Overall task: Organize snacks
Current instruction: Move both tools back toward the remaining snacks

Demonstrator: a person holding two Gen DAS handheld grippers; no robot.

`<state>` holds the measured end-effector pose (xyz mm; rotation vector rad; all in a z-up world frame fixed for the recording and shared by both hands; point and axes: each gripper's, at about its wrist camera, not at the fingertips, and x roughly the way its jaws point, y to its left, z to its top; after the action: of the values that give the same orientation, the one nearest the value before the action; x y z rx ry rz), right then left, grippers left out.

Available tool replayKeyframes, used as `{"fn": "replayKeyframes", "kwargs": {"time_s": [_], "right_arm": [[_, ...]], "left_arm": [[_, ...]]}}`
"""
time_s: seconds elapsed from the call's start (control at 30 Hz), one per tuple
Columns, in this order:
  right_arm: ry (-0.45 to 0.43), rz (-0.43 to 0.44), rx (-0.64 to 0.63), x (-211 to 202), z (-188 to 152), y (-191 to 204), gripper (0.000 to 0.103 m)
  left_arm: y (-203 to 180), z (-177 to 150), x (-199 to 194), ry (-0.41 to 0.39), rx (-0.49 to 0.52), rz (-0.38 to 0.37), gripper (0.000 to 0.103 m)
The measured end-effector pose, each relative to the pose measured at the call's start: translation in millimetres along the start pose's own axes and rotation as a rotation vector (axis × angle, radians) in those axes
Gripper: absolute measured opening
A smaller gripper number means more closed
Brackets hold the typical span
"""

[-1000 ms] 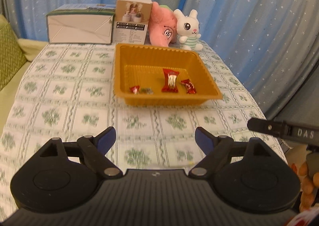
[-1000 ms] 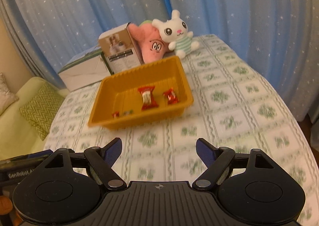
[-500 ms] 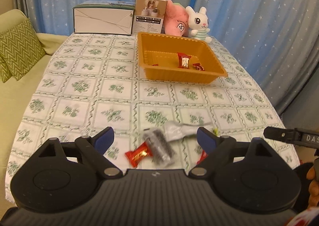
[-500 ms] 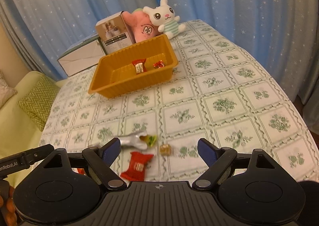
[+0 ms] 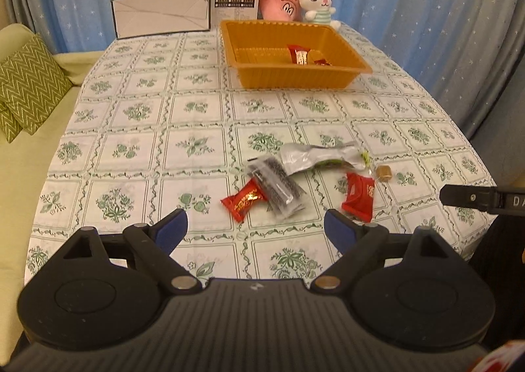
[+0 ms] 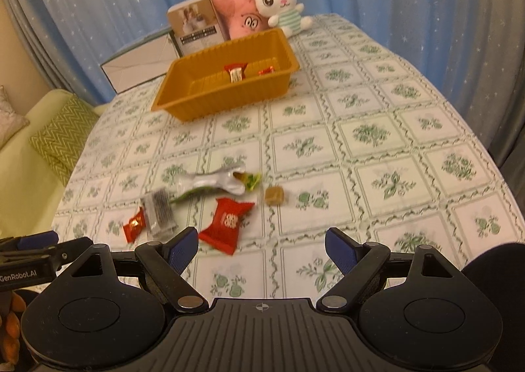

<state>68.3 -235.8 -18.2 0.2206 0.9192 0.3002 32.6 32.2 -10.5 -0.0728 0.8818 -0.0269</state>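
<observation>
Grabbing one snack at a time looks smartest here: both the left hand-held gripper (image 5: 255, 229) and right hand-held gripper (image 6: 261, 245) hang wide open and empty. The red packet (image 6: 227, 221) lies just ahead of the right one's left finger, the orange tray (image 6: 226, 89) far beyond, so I'd pinch the packet's middle.

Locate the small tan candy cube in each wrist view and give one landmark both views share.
Left wrist: tan cube right of centre, beyond the flat red packet, near the silver wrapper's right end.
Right wrist: tan cube at centre, right of the silver wrapper, up-right of the red packet.
Shared landmark: orange tray, farther back.
</observation>
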Motion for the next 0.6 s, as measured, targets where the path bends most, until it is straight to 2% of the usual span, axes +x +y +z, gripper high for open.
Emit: {"fn": "replayKeyframes", "kwargs": {"time_s": [0.4, 0.6], "right_arm": [[0.023, -0.014, 0.001, 10, -3, 0, 0.084], [0.038, -0.017, -0.001, 18, -5, 1, 0.084]], "left_arm": [[3, -1, 11, 0.023, 0.013, -0.019, 0.089], [5, 1, 18, 0.036, 0.053, -0.043, 0.089]]}}
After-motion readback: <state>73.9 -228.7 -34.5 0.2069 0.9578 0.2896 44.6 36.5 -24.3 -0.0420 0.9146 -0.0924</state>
